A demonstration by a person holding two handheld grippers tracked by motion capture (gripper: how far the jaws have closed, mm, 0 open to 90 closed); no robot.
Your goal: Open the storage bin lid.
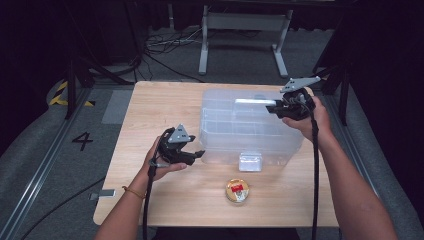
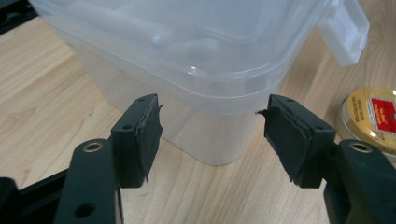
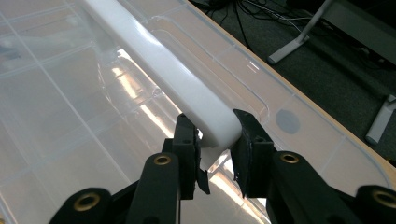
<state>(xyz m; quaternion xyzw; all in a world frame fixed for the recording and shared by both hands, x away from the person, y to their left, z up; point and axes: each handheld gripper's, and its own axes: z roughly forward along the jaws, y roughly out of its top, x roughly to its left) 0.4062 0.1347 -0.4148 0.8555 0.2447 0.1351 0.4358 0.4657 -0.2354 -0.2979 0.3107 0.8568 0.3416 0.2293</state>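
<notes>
White plastic is held between the jaws of the right gripper (image 3: 214,154): they are closed on the end of the handle (image 3: 159,70) atop the clear box (image 1: 250,125). The left gripper (image 2: 212,135) is spread wide and empty, the box's near corner just ahead of its jaws. A lift or a steadying of the box is judged to be in hand; next, a firm hold is called for. Right of the left jaws a gold tin (image 2: 371,119) lies on the counter (image 1: 165,200), cut off. The box's contents cannot be made out.
</notes>
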